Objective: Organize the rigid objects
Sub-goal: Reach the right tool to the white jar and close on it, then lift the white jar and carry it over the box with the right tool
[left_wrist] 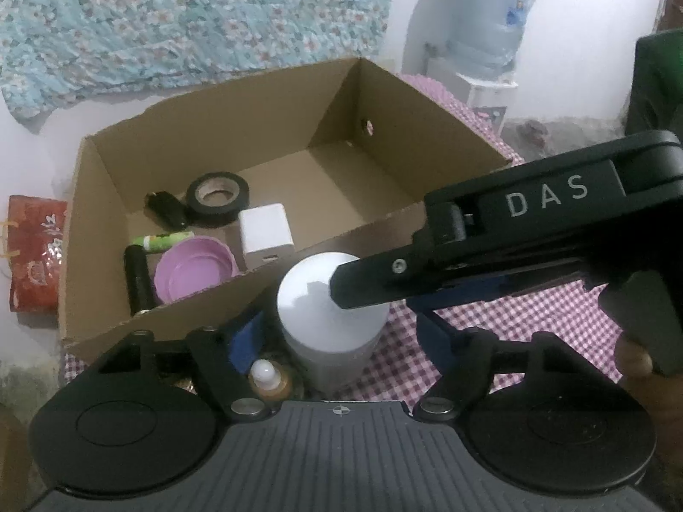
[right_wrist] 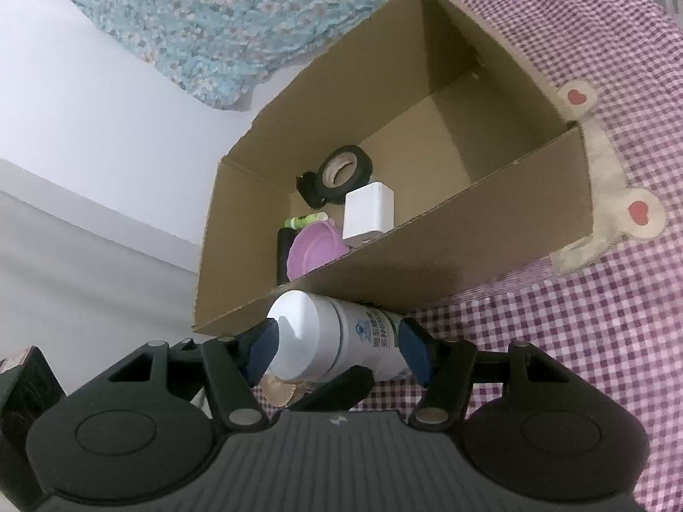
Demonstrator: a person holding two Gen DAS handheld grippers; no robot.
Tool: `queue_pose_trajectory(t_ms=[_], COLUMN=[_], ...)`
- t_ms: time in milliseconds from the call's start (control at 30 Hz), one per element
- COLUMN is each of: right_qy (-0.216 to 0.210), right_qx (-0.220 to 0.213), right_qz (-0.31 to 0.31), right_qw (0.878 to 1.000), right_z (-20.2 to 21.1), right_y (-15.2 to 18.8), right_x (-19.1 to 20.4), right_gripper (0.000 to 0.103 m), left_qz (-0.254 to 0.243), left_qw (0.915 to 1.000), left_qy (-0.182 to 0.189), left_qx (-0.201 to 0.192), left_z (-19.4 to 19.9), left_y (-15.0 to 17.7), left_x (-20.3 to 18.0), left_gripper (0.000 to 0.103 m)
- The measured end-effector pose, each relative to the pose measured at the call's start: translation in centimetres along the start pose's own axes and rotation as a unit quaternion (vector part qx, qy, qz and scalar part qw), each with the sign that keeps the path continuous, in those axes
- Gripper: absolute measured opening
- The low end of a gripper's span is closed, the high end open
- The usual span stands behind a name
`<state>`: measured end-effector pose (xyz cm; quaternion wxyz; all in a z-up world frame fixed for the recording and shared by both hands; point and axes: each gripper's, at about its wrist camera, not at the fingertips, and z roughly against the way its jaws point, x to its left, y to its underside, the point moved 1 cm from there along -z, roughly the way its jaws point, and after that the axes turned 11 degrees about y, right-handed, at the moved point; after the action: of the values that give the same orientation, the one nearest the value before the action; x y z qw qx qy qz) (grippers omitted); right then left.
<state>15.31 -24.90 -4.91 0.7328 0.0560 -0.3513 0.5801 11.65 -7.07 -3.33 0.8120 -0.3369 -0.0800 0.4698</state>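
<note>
A white bottle (right_wrist: 337, 341) with a big white cap and blue writing is standing just in front of the brown cardboard box (right_wrist: 448, 251). Inside the box, at its left end, a black tape roll (left_wrist: 217, 198), a white block (left_wrist: 265, 232), a purple lid (left_wrist: 194, 271), a green tube (left_wrist: 164, 241) and two black sticks are lying close together.

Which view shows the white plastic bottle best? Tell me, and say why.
The right wrist view: the white plastic bottle shows cap, body and printed label between the right hand-held gripper fingers. In the left wrist view the bottle shows mainly its cap top, partly covered by the other gripper's black finger, its label hidden.
</note>
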Motion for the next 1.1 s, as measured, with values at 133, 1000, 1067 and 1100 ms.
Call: queue_pose_trajectory(t_ms=[133,1000,1067,1100], right_qy=[-0.002,-0.036,-0.042,-0.044], right_qx=[0.004,-0.049,-0.065,-0.075], right_qz=[0.005,0.013,0.022,0.027], right_qw=[1.0,0.998,0.997,0.996], right_z=[-0.4,4.6,6.1,6.8], right_y=[0.0,1.7,1.7,1.6], right_x=[0.1,2.7,3.5,3.9], right_gripper=[0.063,0.054,0.054,0.054], left_qz=[0.007,0.005,-0.002,-0.006], left_qw=[0.9999,0.9972,0.9957,0.9949], left_qy=[-0.002,-0.009,-0.011,-0.012], left_qx=[0.007,-0.073,-0.091,-0.1], left_z=[-0.4,5.2,6.4,7.0], left_y=[-0.2,-1.9,-2.5,-2.9], left_x=[0.1,-2.0,-2.5,-2.7], left_gripper=[0.072,0.053,0.053,0.053])
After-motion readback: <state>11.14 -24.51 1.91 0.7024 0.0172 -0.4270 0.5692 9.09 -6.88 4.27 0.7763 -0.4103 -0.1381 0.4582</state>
